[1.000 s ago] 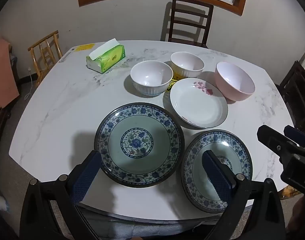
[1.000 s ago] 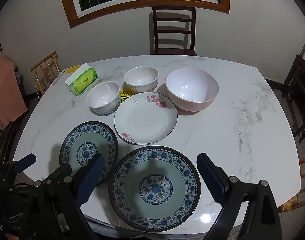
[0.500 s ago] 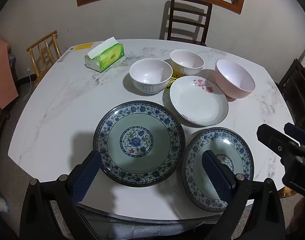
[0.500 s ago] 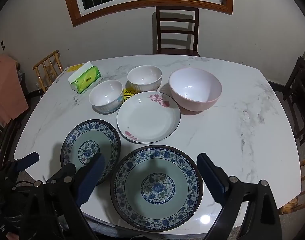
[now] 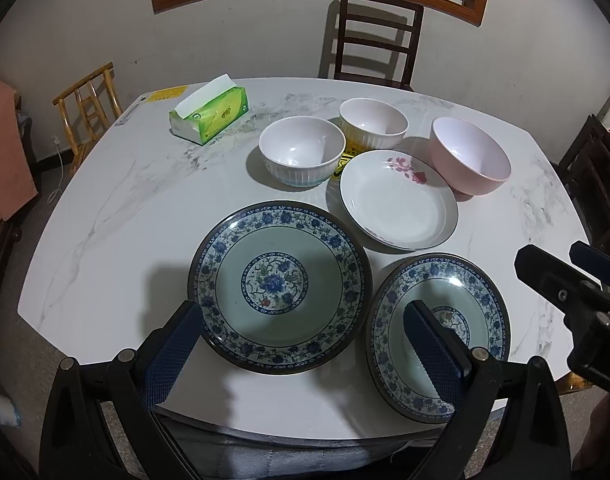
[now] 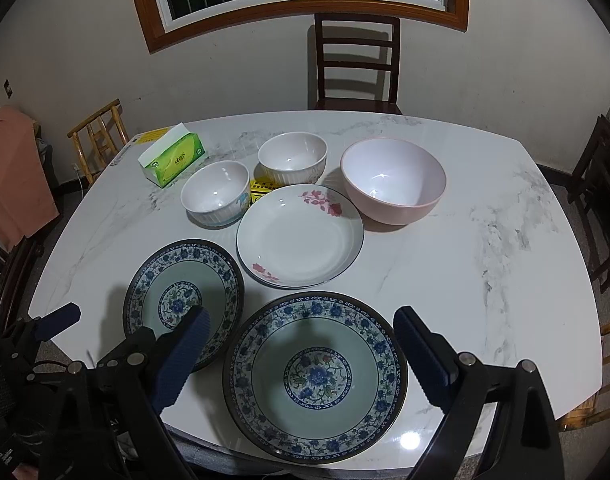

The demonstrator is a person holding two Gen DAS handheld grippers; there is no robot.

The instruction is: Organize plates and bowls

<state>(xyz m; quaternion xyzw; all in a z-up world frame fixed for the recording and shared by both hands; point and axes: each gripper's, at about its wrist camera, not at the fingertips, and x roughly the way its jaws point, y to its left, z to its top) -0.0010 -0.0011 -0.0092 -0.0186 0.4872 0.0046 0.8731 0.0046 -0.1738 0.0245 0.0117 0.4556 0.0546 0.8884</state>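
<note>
On the white marble table (image 5: 117, 208) lie two blue-patterned plates: the left one (image 5: 279, 285) (image 6: 183, 300) and the right one (image 5: 439, 334) (image 6: 315, 374). Behind them sit a white plate with pink flowers (image 5: 399, 199) (image 6: 300, 235), two white ribbed bowls (image 5: 301, 150) (image 5: 373, 122) and a pink bowl (image 5: 469, 154) (image 6: 393, 179). My left gripper (image 5: 301, 344) is open above the left blue plate's near edge. My right gripper (image 6: 301, 350) is open above the right blue plate. Both are empty.
A green tissue box (image 5: 209, 114) stands at the table's far left. A small yellow box (image 6: 263, 189) sits between the bowls. A dark wooden chair (image 6: 355, 66) is behind the table, a bamboo chair (image 5: 91, 98) at the left, dark chairs (image 6: 603, 184) at the right.
Both grippers have drifted slightly; the dishes sit a little differently in each view. Nothing on the table has moved and both grippers stay open.
</note>
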